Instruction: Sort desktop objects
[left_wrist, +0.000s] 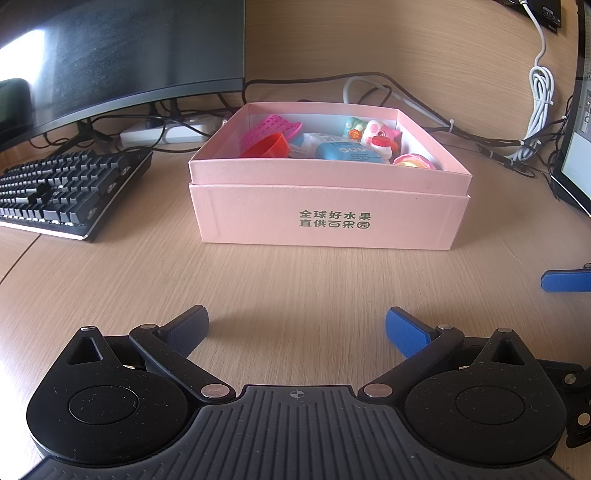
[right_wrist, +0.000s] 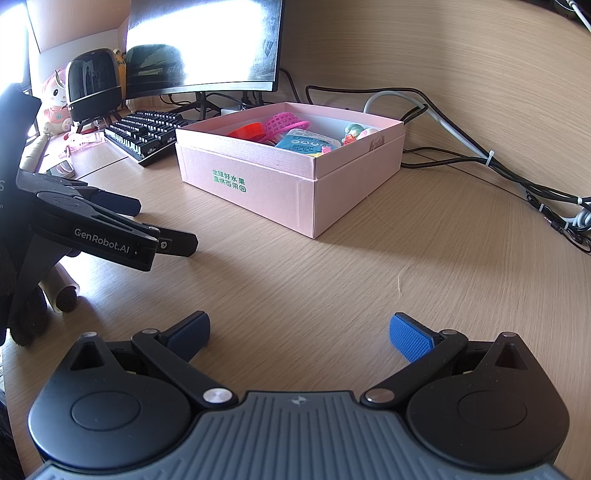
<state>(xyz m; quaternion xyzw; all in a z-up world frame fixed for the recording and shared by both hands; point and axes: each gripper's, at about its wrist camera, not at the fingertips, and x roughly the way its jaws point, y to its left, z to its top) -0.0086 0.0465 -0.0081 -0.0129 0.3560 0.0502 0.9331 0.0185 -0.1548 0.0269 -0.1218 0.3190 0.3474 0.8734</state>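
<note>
A pink cardboard box (left_wrist: 328, 218) stands on the wooden desk, ahead of both grippers; it also shows in the right wrist view (right_wrist: 258, 177). Inside lie a pink mesh basket (left_wrist: 271, 127), a red cup (left_wrist: 267, 146), a blue packet (left_wrist: 347, 153), a pink-and-white toy figure (left_wrist: 380, 138) and other small toys. My left gripper (left_wrist: 297, 326) is open and empty, well short of the box. My right gripper (right_wrist: 299, 332) is open and empty too. The left gripper shows from the side in the right wrist view (right_wrist: 162, 225). One right fingertip (left_wrist: 567, 280) shows at the left wrist view's right edge.
A black keyboard (left_wrist: 62, 192) and a curved monitor (left_wrist: 110, 55) stand left of the box. Cables (left_wrist: 480, 136) and a white power strip (left_wrist: 162, 134) run behind it. A second screen (left_wrist: 578, 147) is at the right. A black speaker (right_wrist: 94, 85) and a pink plush (right_wrist: 55, 103) sit far left.
</note>
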